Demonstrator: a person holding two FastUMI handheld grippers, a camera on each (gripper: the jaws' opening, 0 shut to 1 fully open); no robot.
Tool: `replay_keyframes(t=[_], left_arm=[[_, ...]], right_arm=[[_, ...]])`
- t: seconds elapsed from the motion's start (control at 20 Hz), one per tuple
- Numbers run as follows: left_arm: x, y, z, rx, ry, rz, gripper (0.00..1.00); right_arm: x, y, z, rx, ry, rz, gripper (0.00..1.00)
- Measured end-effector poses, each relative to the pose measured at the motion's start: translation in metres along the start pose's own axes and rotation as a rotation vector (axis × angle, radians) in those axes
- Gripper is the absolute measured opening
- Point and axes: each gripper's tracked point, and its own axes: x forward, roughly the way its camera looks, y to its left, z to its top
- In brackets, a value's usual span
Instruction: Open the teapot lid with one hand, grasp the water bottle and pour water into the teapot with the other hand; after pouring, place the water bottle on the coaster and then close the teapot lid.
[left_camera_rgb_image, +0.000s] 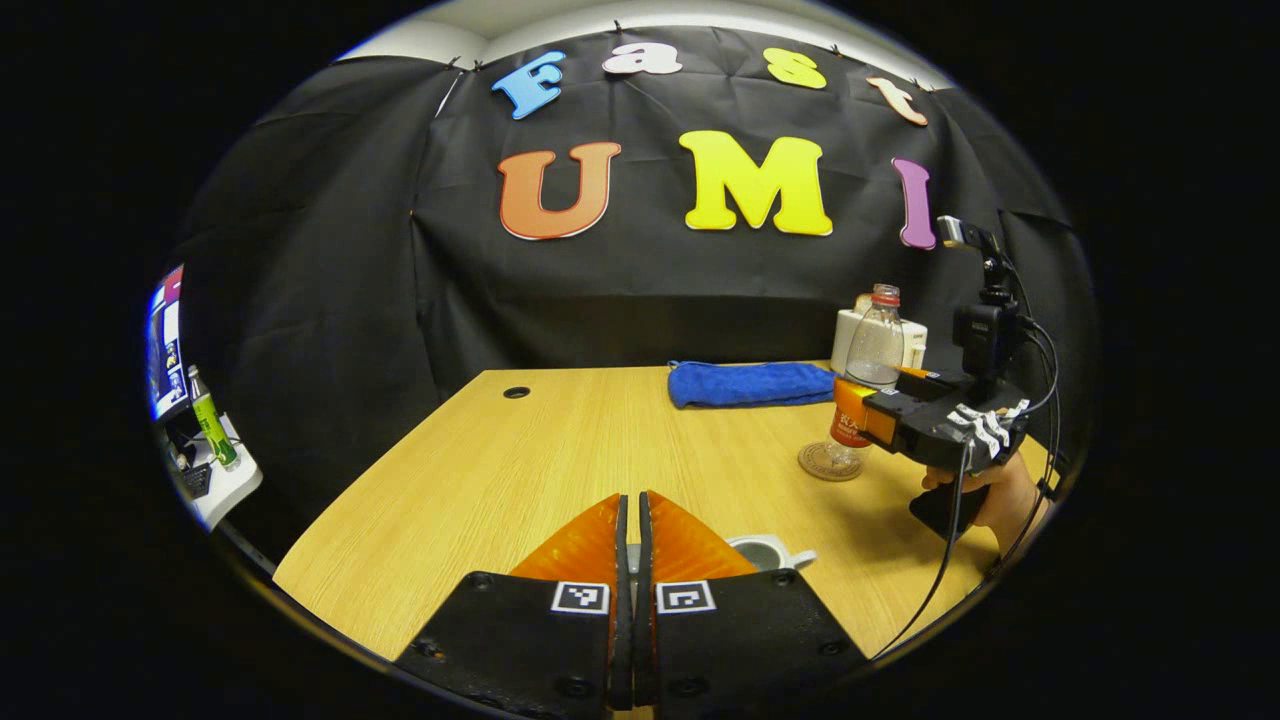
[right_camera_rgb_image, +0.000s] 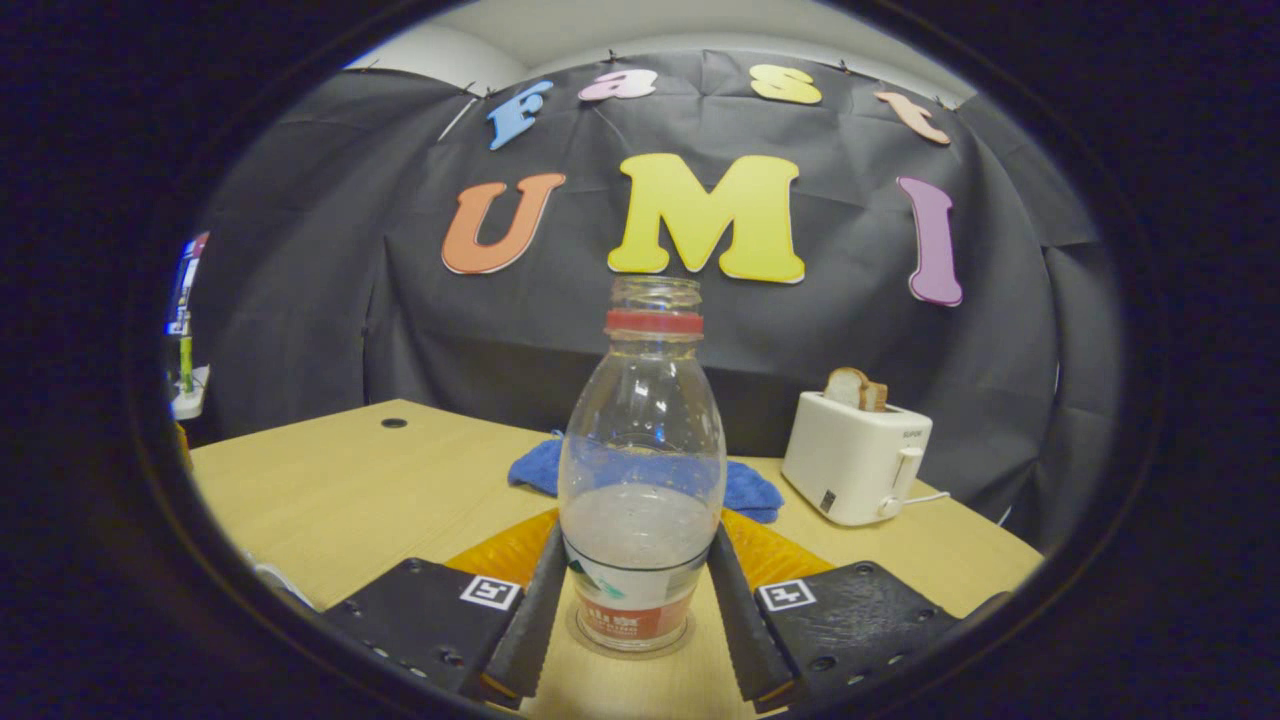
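Observation:
The clear water bottle (right_camera_rgb_image: 640, 450), uncapped with a red neck ring and some water in it, stands upright on the round coaster (right_camera_rgb_image: 630, 652). My right gripper (right_camera_rgb_image: 638, 535) is shut on its lower part, one finger pressed on each side. In the left gripper view the same bottle (left_camera_rgb_image: 873, 350) rests on the coaster (left_camera_rgb_image: 830, 465) at the right, held by the right gripper (left_camera_rgb_image: 852, 410) and a hand (left_camera_rgb_image: 1000, 490). My left gripper (left_camera_rgb_image: 632, 500) is shut, with nothing visible between its fingers. A white teapot (left_camera_rgb_image: 768, 552) peeks out just right of them, mostly hidden.
A blue towel (left_camera_rgb_image: 750, 383) lies at the back of the wooden table (left_camera_rgb_image: 520, 450). A white toaster (right_camera_rgb_image: 860, 460) with bread stands at the back right. A cable hole (left_camera_rgb_image: 516, 392) is at the far left. A shelf with a green bottle (left_camera_rgb_image: 210, 420) stands off the table's left side.

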Motion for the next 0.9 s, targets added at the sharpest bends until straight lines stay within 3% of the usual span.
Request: replay_keyframes(t=[0.75, 0.85, 0.9], left_arm=[[0.002, -0.016, -0.004, 0.033, 0.007, -0.012, 0.04], [0.002, -0.017, -0.003, 0.036, 0.006, -0.013, 0.04], [0.003, -0.018, -0.004, 0.041, 0.008, -0.012, 0.04]], right_arm=[[0.015, -0.002, -0.006, 0.076, 0.036, 0.031, 0.76], [0.013, -0.005, -0.006, 0.078, 0.037, 0.027, 0.8], [0.013, -0.006, -0.004, 0.079, 0.033, 0.028, 0.87]])
